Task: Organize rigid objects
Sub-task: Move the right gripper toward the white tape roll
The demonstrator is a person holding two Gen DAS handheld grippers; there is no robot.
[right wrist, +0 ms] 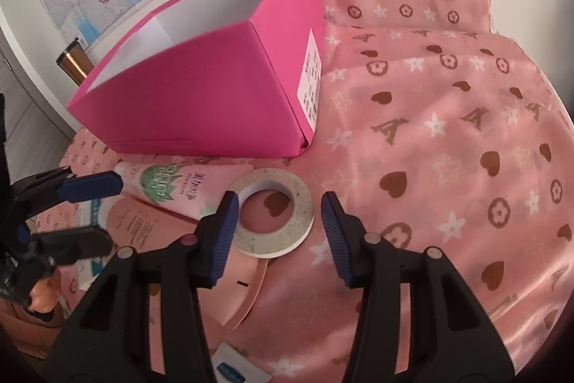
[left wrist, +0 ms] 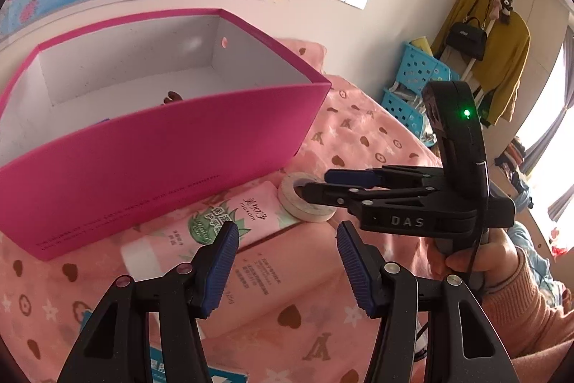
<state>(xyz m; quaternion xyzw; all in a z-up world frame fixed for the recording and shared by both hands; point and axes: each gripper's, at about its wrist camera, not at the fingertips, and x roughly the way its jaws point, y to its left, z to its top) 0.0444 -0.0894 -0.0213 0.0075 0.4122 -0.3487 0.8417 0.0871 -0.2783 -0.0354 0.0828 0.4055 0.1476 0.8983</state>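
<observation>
My right gripper (right wrist: 280, 225) hangs part open around the tape roll (right wrist: 271, 211) at frame centre, pads not touching. My left gripper (left wrist: 287, 257) stands open, empty, over the pink tube (left wrist: 215, 225) below the magenta box (left wrist: 161, 146).

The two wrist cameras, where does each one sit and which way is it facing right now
Left wrist: sits on the left gripper, angled down at the hand cream tube before the pink box; the right gripper and a hand show.
Right wrist: sits on the right gripper, angled down over the tape roll; the left gripper shows.
Shared: box, tube, tape roll, pink blanket.
</observation>
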